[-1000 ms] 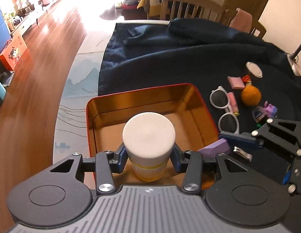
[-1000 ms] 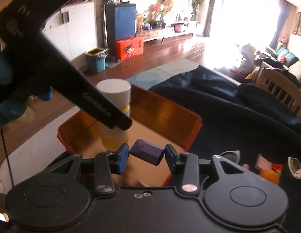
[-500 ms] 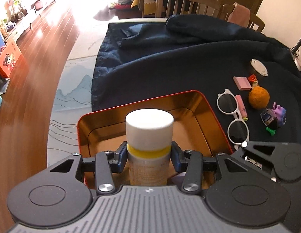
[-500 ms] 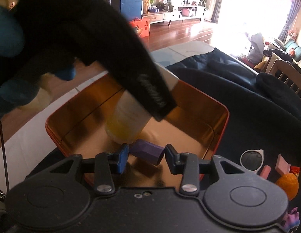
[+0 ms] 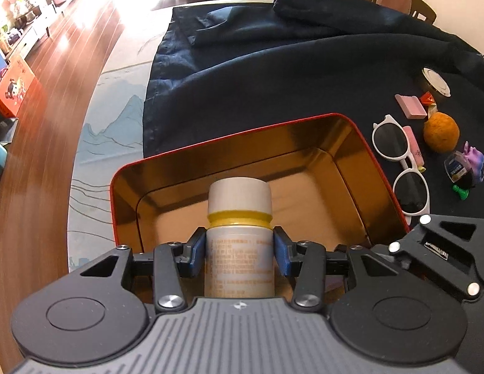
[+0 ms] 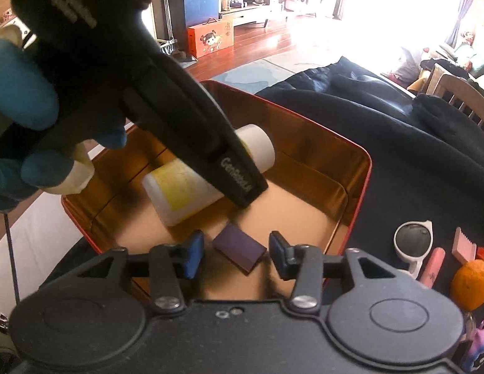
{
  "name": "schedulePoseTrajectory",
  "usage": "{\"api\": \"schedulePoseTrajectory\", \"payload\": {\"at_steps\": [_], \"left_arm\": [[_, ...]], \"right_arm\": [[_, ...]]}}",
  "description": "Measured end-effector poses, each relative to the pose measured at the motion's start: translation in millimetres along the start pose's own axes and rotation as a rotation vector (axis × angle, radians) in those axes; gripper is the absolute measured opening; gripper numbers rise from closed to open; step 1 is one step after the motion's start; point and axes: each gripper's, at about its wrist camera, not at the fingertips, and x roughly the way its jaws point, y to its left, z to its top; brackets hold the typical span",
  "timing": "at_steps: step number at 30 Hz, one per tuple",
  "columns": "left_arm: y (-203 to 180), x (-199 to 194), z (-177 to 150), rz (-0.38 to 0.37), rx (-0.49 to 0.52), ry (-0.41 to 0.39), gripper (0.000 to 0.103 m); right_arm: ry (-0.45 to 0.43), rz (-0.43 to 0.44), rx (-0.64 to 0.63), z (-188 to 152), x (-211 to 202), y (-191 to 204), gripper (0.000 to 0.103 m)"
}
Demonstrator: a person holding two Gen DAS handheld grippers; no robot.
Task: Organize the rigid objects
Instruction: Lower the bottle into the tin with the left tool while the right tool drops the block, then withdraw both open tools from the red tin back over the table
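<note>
Left gripper [image 5: 240, 251], angled steeply down, clamps the bottle [image 5: 239, 215] over the tin [image 5: 376, 162]; right gripper [image 6: 234, 251] jaws opening, purple block [image 6: 240, 251] loose between them

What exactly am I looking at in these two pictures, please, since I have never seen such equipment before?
A person holds a two-fingered tool in each hand; a camera on each looks forward along its fingers. The left tool clamps a white bottle with a yellow band, tilted low inside a red tin box with a golden interior. From the right tool, whose jaws are opening, you see a purple block between the pads, lying in the box, and the blue-gloved hand holding the other tool. On the dark cloth beside the box lie white sunglasses, an orange, a pink eraser and a purple toy.
</note>
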Motion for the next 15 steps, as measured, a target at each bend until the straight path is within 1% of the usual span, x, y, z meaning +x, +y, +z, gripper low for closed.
{"api": "schedulePoseTrajectory", "payload": {"at_steps": [4,7,10,11,15], "left_arm": [[0.5,-0.2,0.1,0.001,-0.019,-0.005,0.044],[2.3,-2.9,-1.4,-0.002,-0.042,-0.014,0.044],[3.6,-11.4,-4.2,-0.023,-0.069,-0.041,0.052],[3.5,-14.6,-5.2,-0.03,-0.078,-0.053,0.056],[0.4,-26.7,-10.2,-0.042,-0.098,-0.084,0.061]], "right_arm": [[-0.01,0.006,0.009,-5.6,-10.2,2.4,0.055],[-0.03,0.008,0.018,-9.2,-19.4,4.6,0.057],[-0.06,0.011,0.029,-11.1,-33.7,5.5,0.06],[-0.07,0.011,0.035,-10.5,-36.3,2.8,0.061],[-0.111,0.014,0.077,-15.0,-53.8,-4.4,0.062]]}}
